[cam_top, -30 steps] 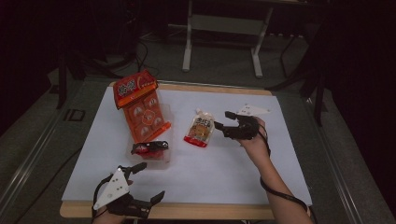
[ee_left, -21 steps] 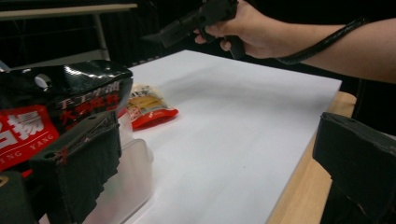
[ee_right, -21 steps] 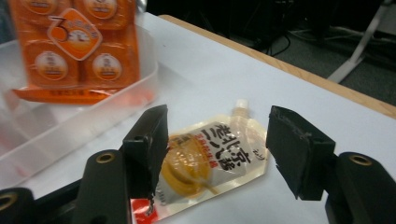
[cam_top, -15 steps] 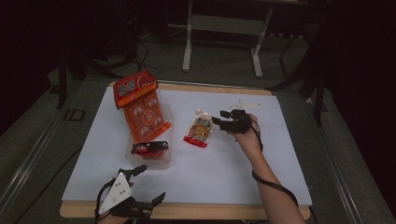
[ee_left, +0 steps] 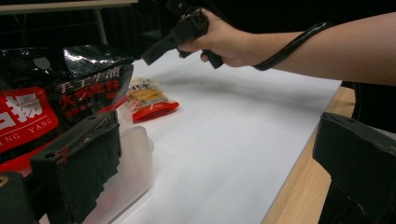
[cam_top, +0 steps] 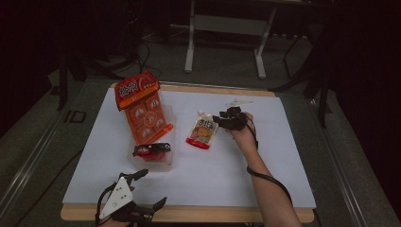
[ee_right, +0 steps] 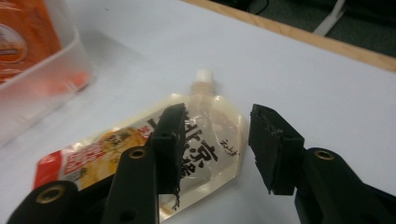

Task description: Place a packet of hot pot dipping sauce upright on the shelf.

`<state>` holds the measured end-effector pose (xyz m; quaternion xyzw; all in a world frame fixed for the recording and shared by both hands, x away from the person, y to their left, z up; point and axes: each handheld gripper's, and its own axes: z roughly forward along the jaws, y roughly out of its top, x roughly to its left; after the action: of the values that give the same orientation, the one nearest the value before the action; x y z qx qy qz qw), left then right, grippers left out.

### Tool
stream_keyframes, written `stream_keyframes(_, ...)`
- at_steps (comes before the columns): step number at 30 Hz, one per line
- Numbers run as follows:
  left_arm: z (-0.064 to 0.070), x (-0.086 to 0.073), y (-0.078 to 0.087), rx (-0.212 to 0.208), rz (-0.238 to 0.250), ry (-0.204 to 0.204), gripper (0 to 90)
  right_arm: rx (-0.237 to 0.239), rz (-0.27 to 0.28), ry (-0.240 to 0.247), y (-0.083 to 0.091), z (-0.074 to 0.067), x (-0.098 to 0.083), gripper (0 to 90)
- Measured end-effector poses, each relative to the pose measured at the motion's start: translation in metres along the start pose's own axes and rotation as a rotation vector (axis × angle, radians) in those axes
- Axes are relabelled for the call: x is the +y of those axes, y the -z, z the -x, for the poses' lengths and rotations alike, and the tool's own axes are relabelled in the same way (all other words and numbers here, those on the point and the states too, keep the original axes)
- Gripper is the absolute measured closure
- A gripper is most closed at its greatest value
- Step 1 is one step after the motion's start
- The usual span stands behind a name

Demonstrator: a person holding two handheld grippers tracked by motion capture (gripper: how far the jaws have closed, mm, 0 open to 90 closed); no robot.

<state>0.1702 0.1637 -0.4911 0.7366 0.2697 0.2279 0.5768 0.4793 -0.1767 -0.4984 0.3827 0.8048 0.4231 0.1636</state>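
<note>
Spanning the scene, worktop (cam_top: 198,189): white sheet over a wooden edge; it carries everything below
Orange pack (cam_top: 142,106): far left; leaning over a clear tub (cam_top: 163,161); a small black-and-red sachet (cam_top: 151,150) lies in that tub at its near end
Spouted pouch (cam_top: 202,132): middle of the sheet, just right of the tub; lying flat, white cap toward the far side; red band at its near end
Right tongs (cam_top: 221,118): held at the pouch's far right corner; jaws partly apart and just been closing; in the right gripper view (ee_right: 217,147) the pouch's upper part lies between them; pads not pressing on it
Left tongs (cam_top: 150,189): near left edge; jaws wide apart; holding nothing
</note>
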Motion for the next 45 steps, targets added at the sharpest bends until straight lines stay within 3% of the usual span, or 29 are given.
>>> stream_keyframes(16,0.005,-0.004,0.008,0.022,-0.022,-0.012,1.7,-0.07,-0.106,-0.011,-0.035,0.01,-0.01,60.2)
stream_keyframes(25,0.006,-0.005,0.005,0.012,-0.044,-0.018,1.7,-0.065,-0.148,0.017,-0.043,0.004,-0.012,67.8)
stream_keyframes(31,0.006,-0.006,0.005,0.0,-0.034,0.0,1.7,-0.051,-0.168,0.06,-0.045,-0.003,-0.01,86.0)
stream_keyframes(36,0.006,-0.006,0.003,0.005,-0.023,0.003,1.7,-0.057,-0.184,0.028,-0.044,-0.005,-0.006,89.1)
stream_keyframes(45,0.005,-0.006,0.002,-0.014,0.007,0.016,1.8,-0.049,-0.138,0.048,-0.024,-0.011,0.002,89.6)
